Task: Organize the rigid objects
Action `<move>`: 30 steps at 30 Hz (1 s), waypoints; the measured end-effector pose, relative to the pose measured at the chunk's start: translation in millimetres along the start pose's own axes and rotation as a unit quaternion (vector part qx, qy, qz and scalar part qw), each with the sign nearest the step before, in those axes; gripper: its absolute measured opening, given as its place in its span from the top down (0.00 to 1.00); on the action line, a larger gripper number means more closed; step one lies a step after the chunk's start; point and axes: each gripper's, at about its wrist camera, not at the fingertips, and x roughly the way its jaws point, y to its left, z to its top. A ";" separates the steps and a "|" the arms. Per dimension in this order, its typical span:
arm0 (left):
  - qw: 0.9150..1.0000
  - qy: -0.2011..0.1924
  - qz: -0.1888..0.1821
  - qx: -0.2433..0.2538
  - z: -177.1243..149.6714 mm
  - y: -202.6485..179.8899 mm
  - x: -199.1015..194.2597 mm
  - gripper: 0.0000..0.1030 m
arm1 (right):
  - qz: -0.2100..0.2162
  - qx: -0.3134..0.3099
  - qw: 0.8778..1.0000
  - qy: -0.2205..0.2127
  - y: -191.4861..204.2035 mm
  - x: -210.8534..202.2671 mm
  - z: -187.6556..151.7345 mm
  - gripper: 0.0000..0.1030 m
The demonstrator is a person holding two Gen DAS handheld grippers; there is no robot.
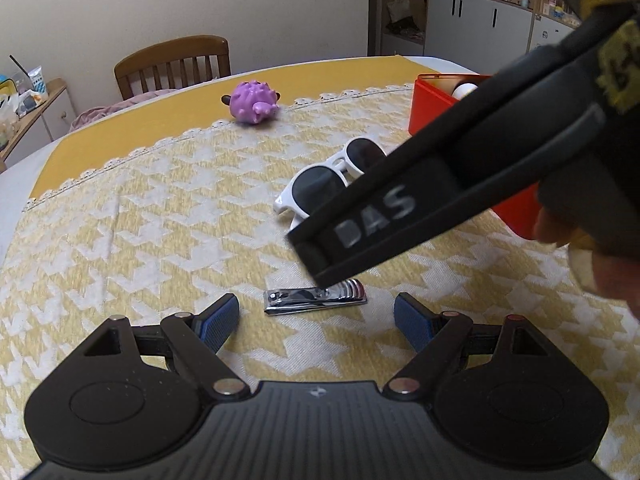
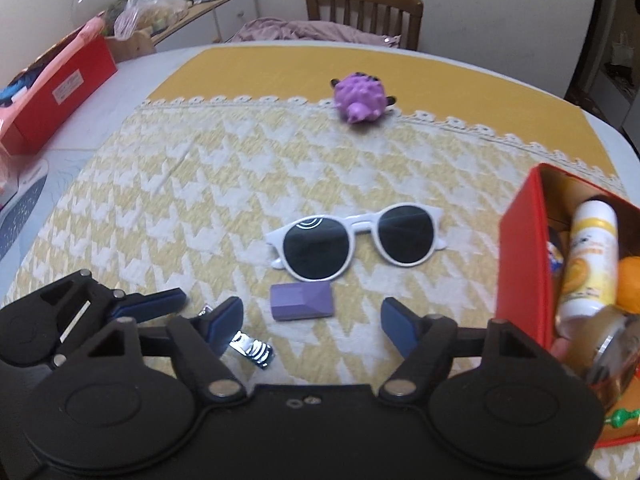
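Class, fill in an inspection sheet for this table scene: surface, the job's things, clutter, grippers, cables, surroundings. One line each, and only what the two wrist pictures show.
Surface: table with a yellow and white patterned cloth, lace-edged.
Job's things: white sunglasses, purple block, nail clipper and purple spiky toy lie loose on the cloth; the red box at the right already holds a white bottle and other items.
Clutter: a long red box at the table's left edge.
Grippers: left gripper open, nail clipper just ahead of it; right gripper open, facing the purple block.
Cables: nothing seen.
Surroundings: wooden chair, side shelf with bags, white cabinets.
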 end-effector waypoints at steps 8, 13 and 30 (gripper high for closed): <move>1.000 -0.005 -0.002 -0.001 0.8 -1.7 1.0 0.28 | 0.001 -0.013 1.000 0.010 3.7 14.4 0.5 0.47; 1.000 -0.005 -0.003 0.001 0.6 -5.1 -1.7 0.40 | -0.009 -0.024 1.000 0.008 4.9 15.4 1.0 0.56; 1.000 -0.004 -0.006 -0.009 1.6 0.0 -4.5 0.46 | -0.009 0.022 1.000 -0.012 -23.9 -11.4 -8.9 0.66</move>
